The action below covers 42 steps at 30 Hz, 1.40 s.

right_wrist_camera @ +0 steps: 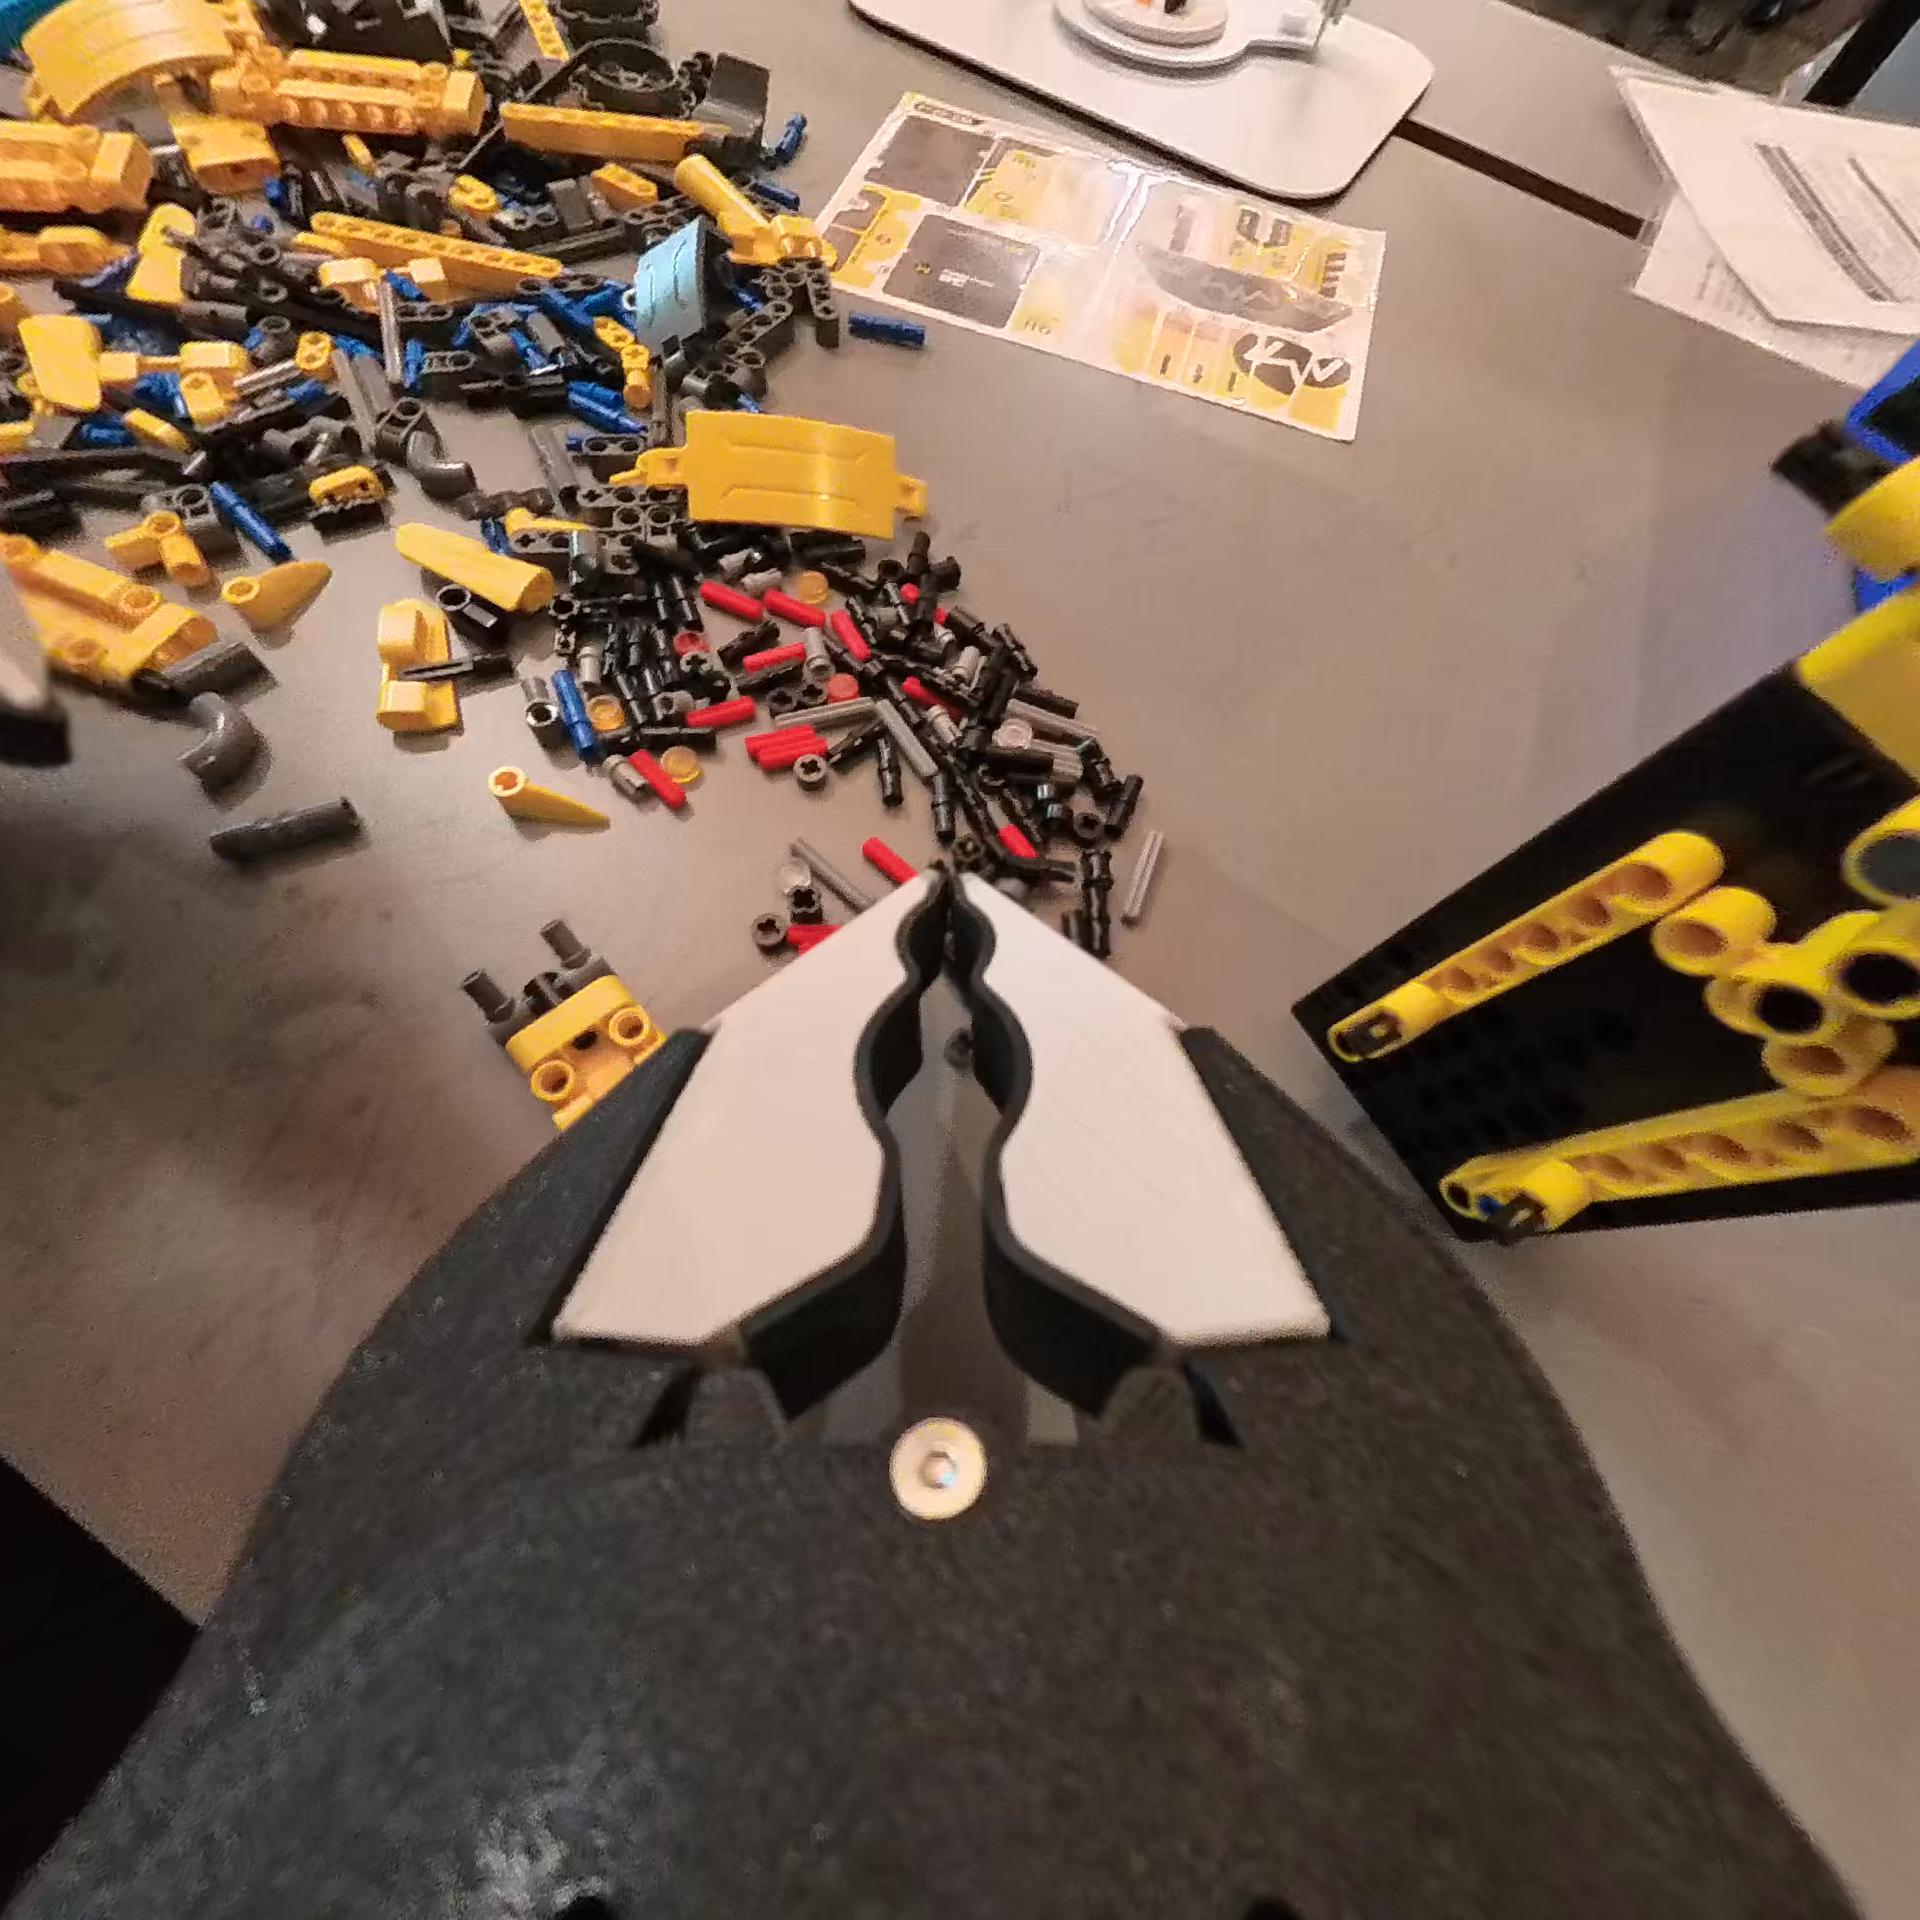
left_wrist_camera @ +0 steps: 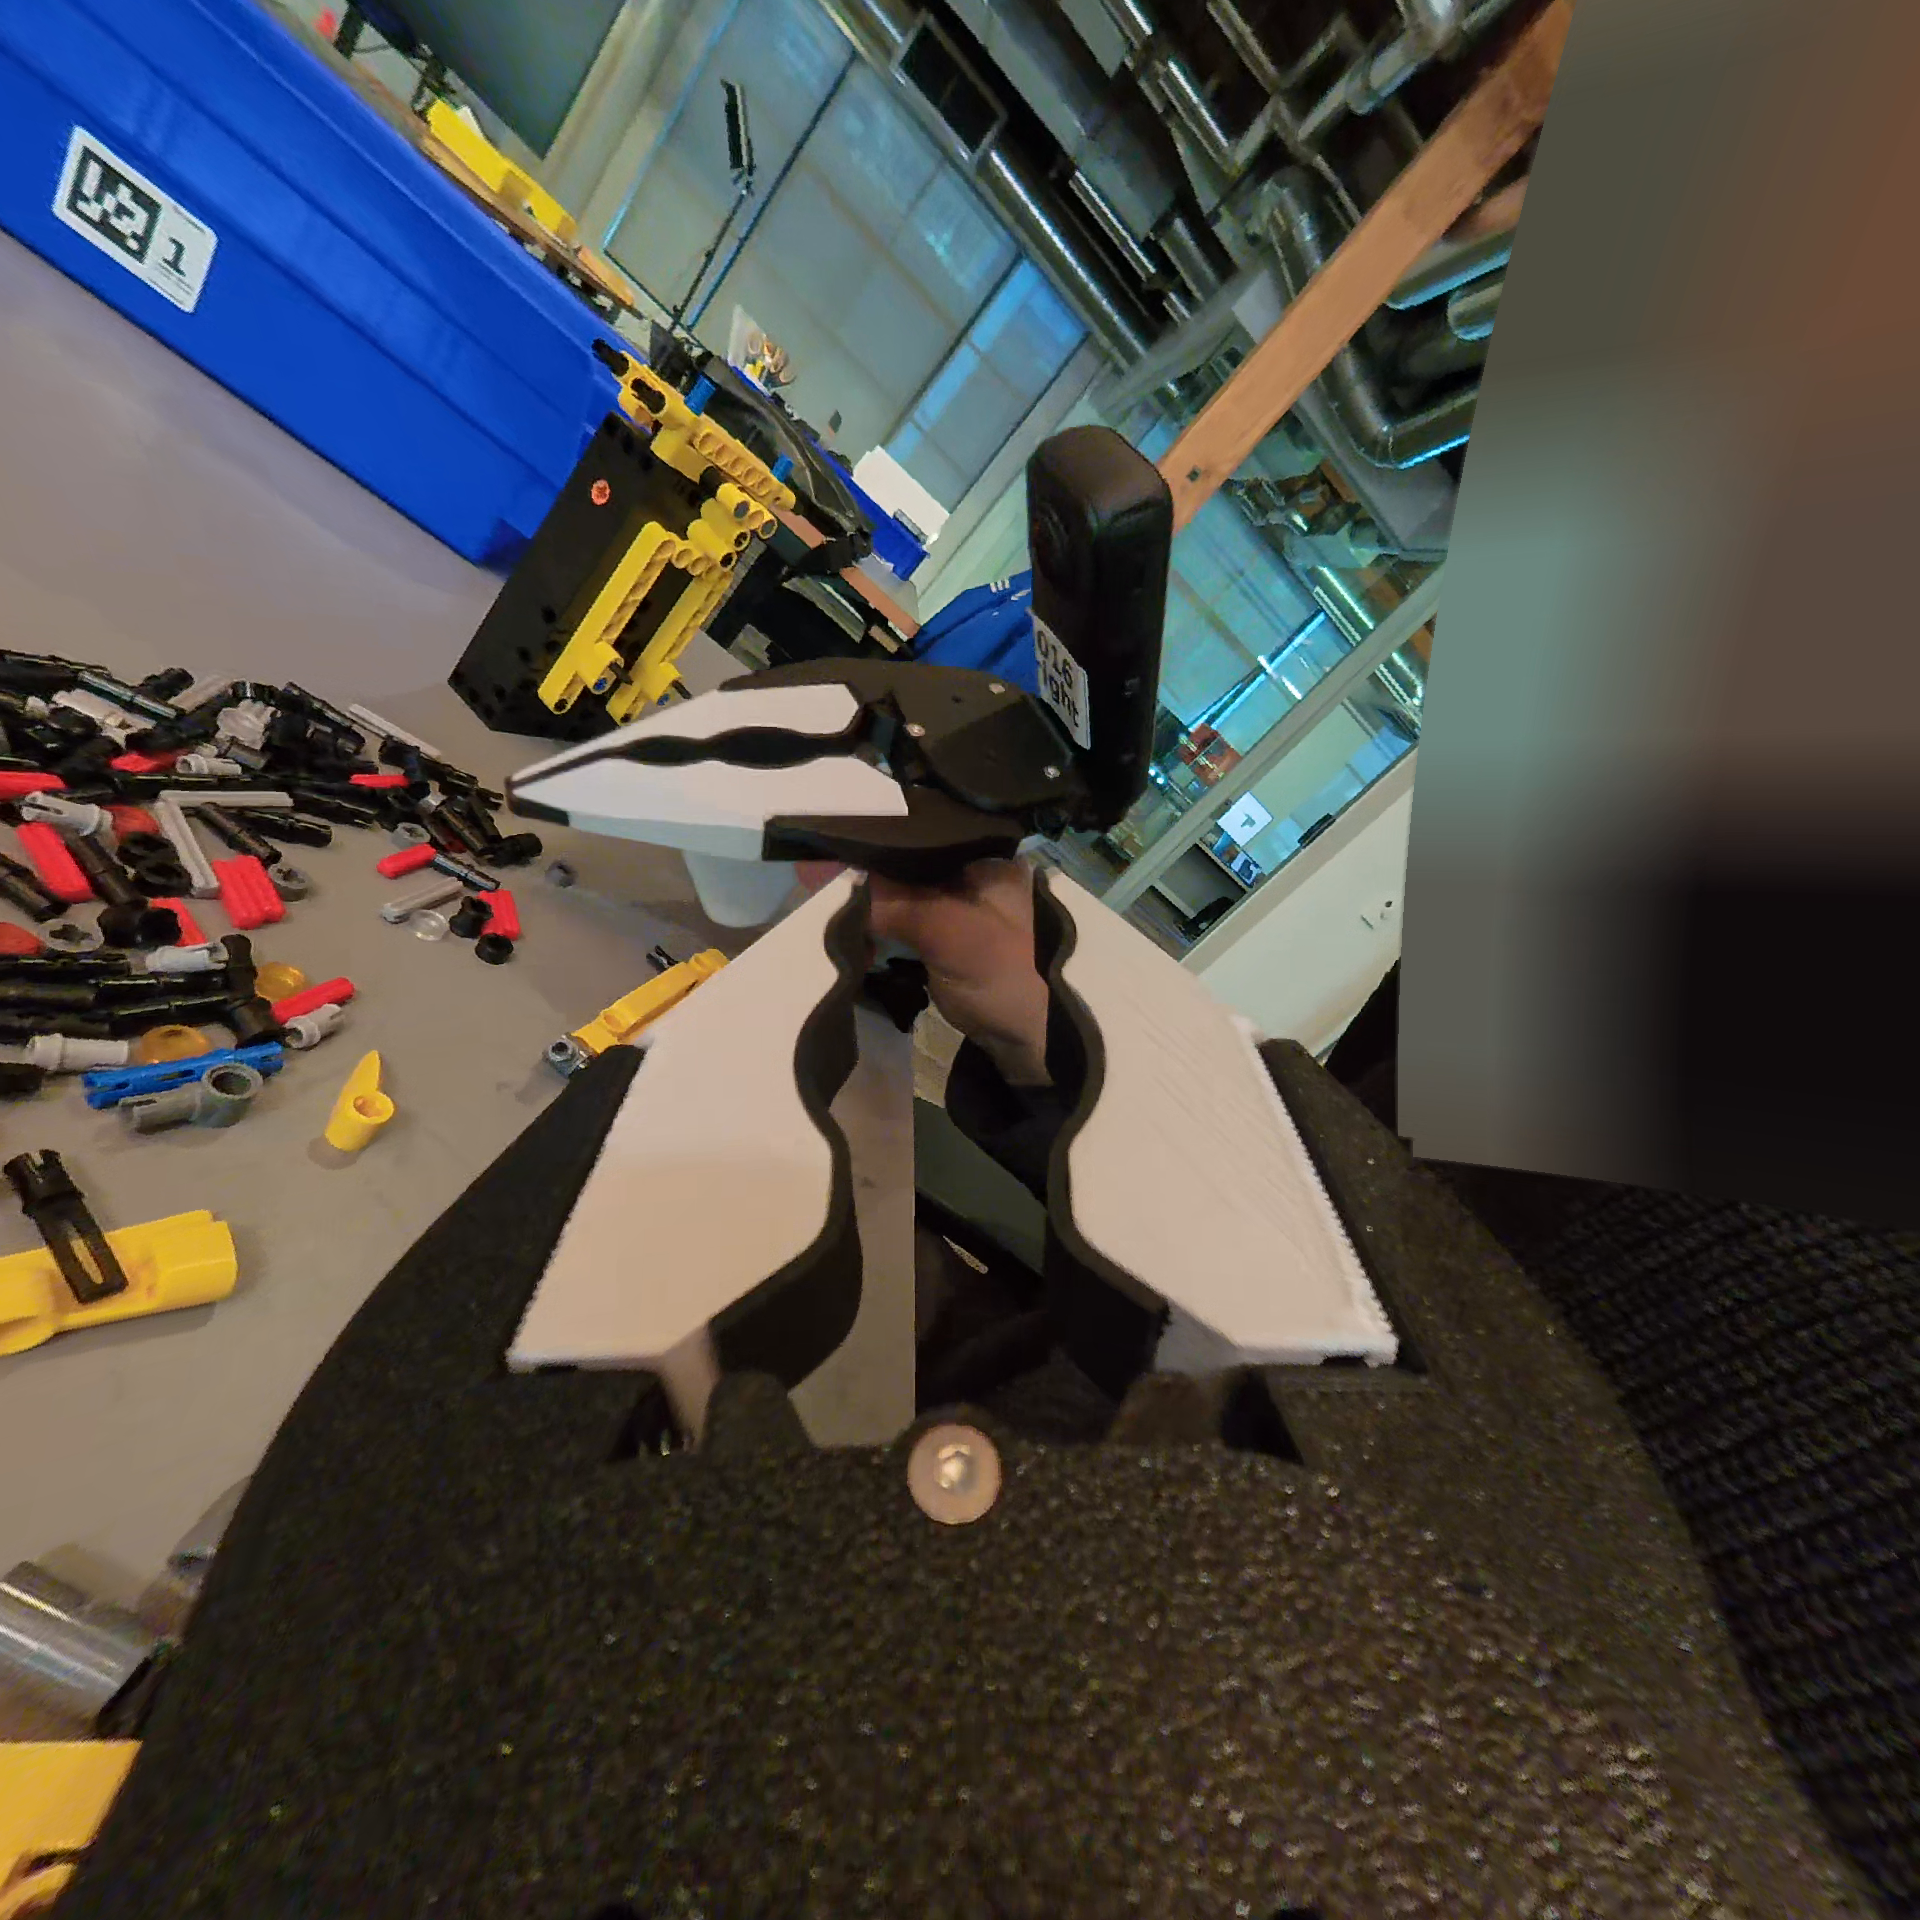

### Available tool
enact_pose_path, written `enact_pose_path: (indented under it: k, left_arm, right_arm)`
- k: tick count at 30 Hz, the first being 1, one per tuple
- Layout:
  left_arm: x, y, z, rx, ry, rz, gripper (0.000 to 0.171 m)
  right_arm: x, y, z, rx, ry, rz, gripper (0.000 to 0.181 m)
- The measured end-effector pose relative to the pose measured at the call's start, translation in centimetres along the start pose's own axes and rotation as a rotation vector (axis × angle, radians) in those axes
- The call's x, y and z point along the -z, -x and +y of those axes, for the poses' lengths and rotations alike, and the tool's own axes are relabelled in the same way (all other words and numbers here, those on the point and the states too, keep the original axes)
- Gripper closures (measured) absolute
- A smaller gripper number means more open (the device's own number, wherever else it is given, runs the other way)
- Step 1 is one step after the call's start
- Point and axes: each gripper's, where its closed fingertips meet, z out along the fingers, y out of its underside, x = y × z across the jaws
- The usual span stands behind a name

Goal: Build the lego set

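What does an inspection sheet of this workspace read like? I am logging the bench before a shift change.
Surface: grey table, largely covered.
Job's things: black and yellow part-built brick model standing at the right; printed yellow and black sticker sheet lying flat.
Clutter: heap of loose yellow, black, blue and red plastic building pieces.
Grippers: left gripper open, empty, lifted off the table; right gripper shut, tips at the heap's near edge, nothing seen between them.
Cables: nothing seen.
Surroundings: blue plastic bin; white papers.

Grey table, loose building pieces, sticker sheet
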Motion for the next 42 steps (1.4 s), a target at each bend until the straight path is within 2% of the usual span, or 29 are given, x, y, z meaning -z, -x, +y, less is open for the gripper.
enact_pose_path:
  k: [6, 21, 29, 33, 38, 42]
  left_arm:
    - [0.1, -0.1, -0.1, 0.002, -0.008, 0.010, 0.141]
    - [0.1, -0.1, -0.2, 0.002, -0.016, 0.014, 0.141]
    - [0.1, -0.1, -0.2, 0.001, -0.014, 0.011, 0.141]
    - [0.2, 0.0, -0.3, 0.003, -0.020, 0.003, 0.141]
    - [1.6, 2.9, -2.0, 0.045, -0.139, -0.165, 0.141]
    - [1.0, 2.7, -1.2, 0.122, -0.083, -0.105, 0.142]
  right_arm:
    - [-0.6, 0.3, 0.5, -0.004, 0.046, -0.028, 0.166]
    - [-1.1, -0.9, 1.9, -0.013, 0.126, -0.009, 0.170]
    - [-0.8, -1.2, 1.9, 0.013, 0.113, 0.014, 0.177]
    - [0.1, -0.4, 0.2, 0.071, 0.001, -0.011, 0.177]
    - [3.8, 5.4, -3.6, 0.315, -0.318, -0.183, 0.177]
    - [5.7, 8.2, -5.1, 0.434, -0.470, -0.190, 0.177]
